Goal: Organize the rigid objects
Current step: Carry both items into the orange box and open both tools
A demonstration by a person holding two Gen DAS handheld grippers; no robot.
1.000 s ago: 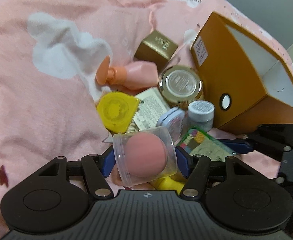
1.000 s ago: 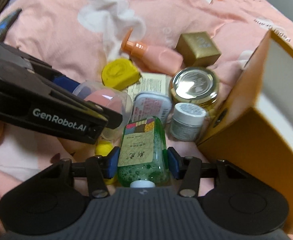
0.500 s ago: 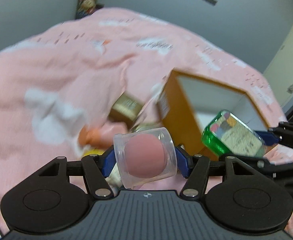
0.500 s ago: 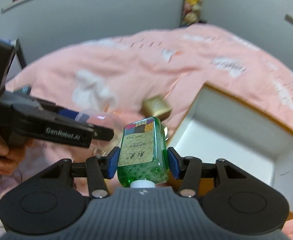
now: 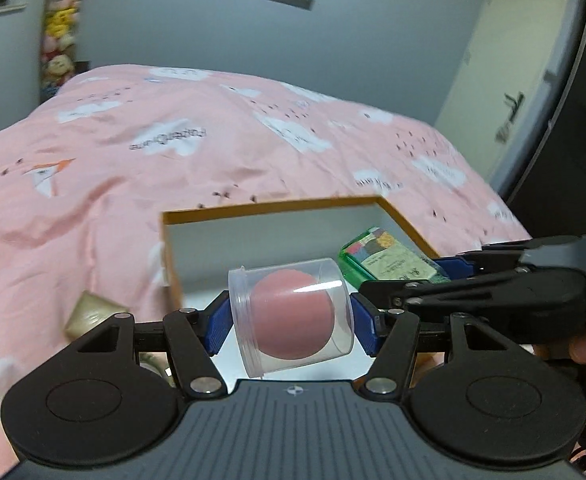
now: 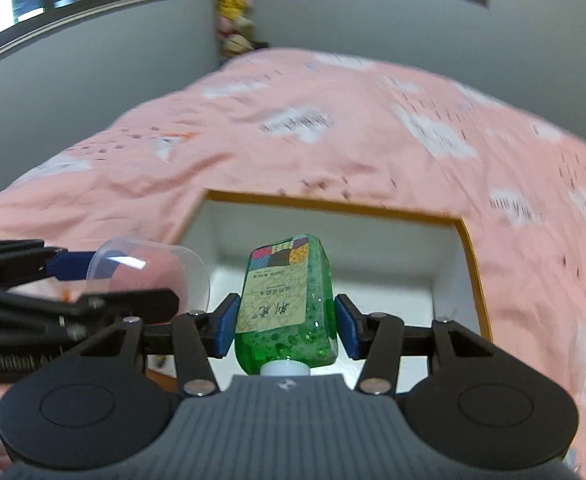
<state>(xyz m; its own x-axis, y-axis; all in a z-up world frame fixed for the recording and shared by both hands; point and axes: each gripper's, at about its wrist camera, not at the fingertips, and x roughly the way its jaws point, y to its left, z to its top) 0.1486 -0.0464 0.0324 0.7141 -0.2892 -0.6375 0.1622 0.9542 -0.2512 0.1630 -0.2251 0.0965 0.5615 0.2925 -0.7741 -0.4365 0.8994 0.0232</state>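
Note:
My left gripper (image 5: 291,326) is shut on a clear plastic case with a pink sponge inside (image 5: 293,326), held in the air over the near left part of an open orange box with a white inside (image 5: 253,210). My right gripper (image 6: 287,320) is shut on a green gel bottle (image 6: 289,300), white cap toward me, held above the same box (image 6: 469,248). The bottle (image 5: 381,258) also shows at the right in the left wrist view, and the clear case (image 6: 149,272) at the left in the right wrist view. The two grippers hang side by side.
The box sits on a pink bedspread (image 5: 173,152) with white cloud prints. A gold cube box (image 5: 89,312) lies left of the orange box. Grey walls, a door (image 5: 509,80) and a shelf of plush toys (image 5: 59,36) are behind the bed.
Both grippers have lifted their objects off the pile of items and carried them up and over the open box. The views now tilt up toward the room.

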